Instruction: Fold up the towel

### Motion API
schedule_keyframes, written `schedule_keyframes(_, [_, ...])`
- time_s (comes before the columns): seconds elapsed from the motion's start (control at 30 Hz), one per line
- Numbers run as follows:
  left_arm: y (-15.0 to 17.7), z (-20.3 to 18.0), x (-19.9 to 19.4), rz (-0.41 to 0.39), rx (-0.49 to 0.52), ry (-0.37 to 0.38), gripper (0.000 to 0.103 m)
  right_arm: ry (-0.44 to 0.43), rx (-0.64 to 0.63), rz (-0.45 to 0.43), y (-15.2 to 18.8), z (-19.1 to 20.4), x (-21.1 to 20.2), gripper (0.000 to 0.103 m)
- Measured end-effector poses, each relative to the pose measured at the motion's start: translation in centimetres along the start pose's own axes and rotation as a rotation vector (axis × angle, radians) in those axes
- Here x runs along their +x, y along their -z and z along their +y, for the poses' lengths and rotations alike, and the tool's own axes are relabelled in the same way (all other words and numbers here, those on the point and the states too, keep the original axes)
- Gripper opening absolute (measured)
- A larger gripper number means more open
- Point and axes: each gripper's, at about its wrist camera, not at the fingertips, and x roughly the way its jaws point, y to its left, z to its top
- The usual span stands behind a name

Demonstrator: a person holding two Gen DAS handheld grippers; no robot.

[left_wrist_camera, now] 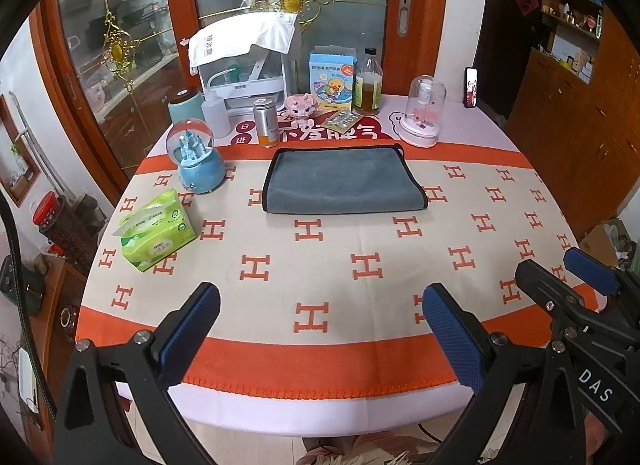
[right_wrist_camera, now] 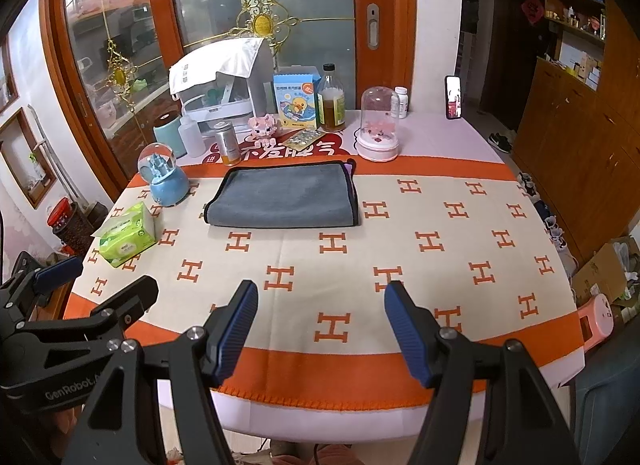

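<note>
A grey towel [left_wrist_camera: 343,180] with black trim lies folded flat toward the far side of the table; it also shows in the right wrist view [right_wrist_camera: 282,197]. My left gripper [left_wrist_camera: 320,305] is open and empty, above the table's near edge, well short of the towel. My right gripper [right_wrist_camera: 320,301] is open and empty too, beside the left one at the near edge. The right gripper shows at the right of the left wrist view [left_wrist_camera: 560,273]. The left gripper shows at the lower left of the right wrist view [right_wrist_camera: 92,281].
The table wears a cream cloth [left_wrist_camera: 360,249] with orange H marks. A green tissue pack [left_wrist_camera: 158,231] and a blue snow globe [left_wrist_camera: 198,157] stand left of the towel. A tin, bottles, a box, a pink dome [left_wrist_camera: 424,113] and a phone [left_wrist_camera: 470,87] stand behind it.
</note>
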Motion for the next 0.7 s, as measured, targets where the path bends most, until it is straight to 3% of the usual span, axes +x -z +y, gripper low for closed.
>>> schedule_keyframes(0.7, [-0.48, -0.09, 0.75, 0.016, 0.005, -0.001, 0.101, 0.009, -0.001, 0.009, -0.27, -0.02, 0.69, 0.066])
